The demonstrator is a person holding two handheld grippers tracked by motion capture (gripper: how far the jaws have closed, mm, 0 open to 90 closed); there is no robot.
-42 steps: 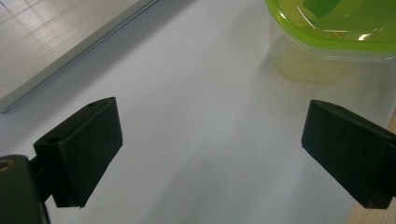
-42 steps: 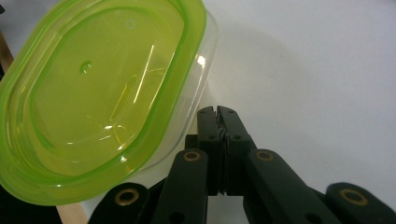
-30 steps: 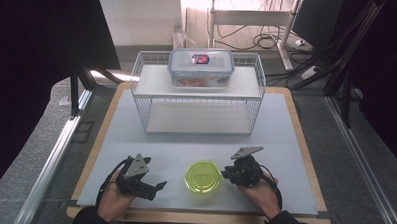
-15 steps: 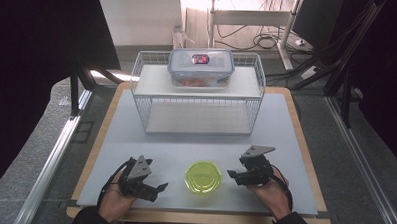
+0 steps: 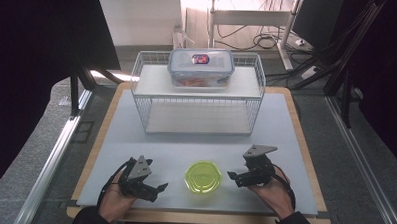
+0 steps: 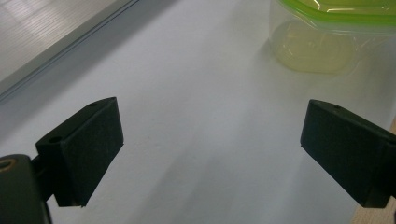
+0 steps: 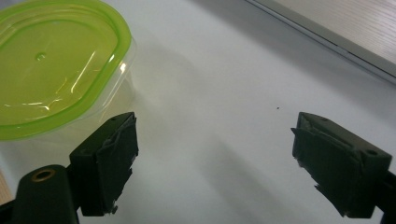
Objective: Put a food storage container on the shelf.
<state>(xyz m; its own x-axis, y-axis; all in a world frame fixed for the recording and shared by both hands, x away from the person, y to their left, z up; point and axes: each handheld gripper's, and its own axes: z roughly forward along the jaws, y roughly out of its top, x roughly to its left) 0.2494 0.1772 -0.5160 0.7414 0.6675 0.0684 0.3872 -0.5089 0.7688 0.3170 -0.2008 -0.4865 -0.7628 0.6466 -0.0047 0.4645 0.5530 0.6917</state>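
Flanking the green-lidded tub (image 5: 203, 176), both grippers' jaws stand spread over bare mat (image 5: 286, 125).

High view: above, facing forward-down over table (image 5: 286, 125). Gripper views: low, close, both facing green-lidded container (image 5: 202, 176) from opposite sides.

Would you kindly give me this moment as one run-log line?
left gripper: open, empty | right gripper: jaws just opening, empty | green-lidded tub: on table between them | clear box: on wire rack

Two lidded containers: one green-lidded tub (image 5: 203, 176) on the table, one clear box (image 5: 201, 66) atop one wire rack (image 5: 142, 97); the box's contents look orange, perhaps.
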